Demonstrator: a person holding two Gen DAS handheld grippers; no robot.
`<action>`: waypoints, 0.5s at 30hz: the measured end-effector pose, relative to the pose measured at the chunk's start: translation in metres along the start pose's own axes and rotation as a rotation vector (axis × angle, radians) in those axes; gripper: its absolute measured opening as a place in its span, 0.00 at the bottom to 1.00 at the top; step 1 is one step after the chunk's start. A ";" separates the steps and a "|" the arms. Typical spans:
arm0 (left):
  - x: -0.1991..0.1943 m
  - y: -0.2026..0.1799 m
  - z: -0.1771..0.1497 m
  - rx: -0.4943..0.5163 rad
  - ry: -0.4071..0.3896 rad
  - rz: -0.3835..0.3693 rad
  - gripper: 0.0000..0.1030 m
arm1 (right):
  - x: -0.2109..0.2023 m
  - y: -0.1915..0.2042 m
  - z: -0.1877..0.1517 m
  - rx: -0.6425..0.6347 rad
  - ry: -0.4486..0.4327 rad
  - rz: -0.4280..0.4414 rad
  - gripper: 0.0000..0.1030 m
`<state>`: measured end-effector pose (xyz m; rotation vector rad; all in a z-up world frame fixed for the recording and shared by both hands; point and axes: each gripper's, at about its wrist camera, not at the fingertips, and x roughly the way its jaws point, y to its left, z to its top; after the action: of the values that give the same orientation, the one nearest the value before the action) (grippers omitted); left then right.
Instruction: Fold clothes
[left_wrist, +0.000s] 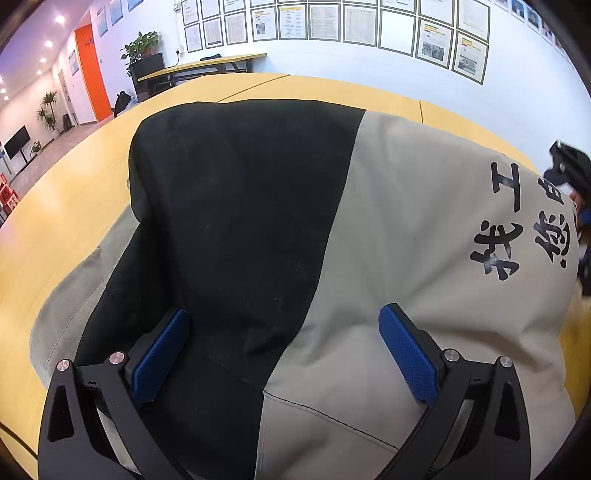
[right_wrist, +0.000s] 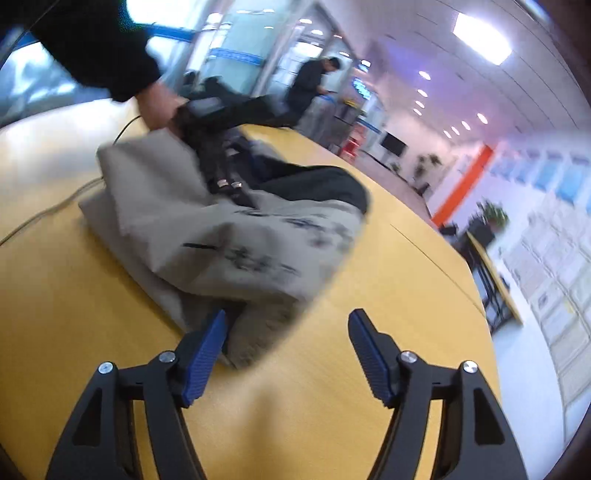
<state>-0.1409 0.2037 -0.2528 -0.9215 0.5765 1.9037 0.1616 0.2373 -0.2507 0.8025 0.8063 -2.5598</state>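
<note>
A grey and black garment (left_wrist: 332, 229) with black printed characters lies bunched on the yellow table (left_wrist: 66, 221). My left gripper (left_wrist: 284, 325) is open, its blue pads resting on the cloth, one on the black part and one on the grey. In the right wrist view the same garment (right_wrist: 229, 240) lies in a blurred heap. My right gripper (right_wrist: 288, 332) is open and empty above the table, its left pad (right_wrist: 207, 347) at the garment's near edge. The left gripper (right_wrist: 221, 162) also shows there on the garment's far side, held by a hand.
The yellow table (right_wrist: 369, 387) extends right of the garment. A thin cable (right_wrist: 44, 214) runs over the table at the left. A person (right_wrist: 314, 85) stands in the background. A wall with framed papers (left_wrist: 332, 22) lies beyond the table.
</note>
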 end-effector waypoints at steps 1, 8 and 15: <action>0.000 -0.002 -0.001 0.000 0.003 0.002 1.00 | 0.008 0.002 0.005 0.018 -0.012 -0.002 0.69; 0.004 -0.013 -0.019 -0.007 0.012 0.006 1.00 | 0.023 -0.029 -0.005 0.284 0.060 -0.079 0.78; -0.006 -0.023 -0.026 -0.011 0.015 -0.003 1.00 | 0.004 -0.029 -0.018 0.173 0.078 -0.006 0.77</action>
<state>-0.1095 0.1925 -0.2642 -0.9438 0.5732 1.9009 0.1521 0.2705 -0.2537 0.9588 0.6159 -2.6451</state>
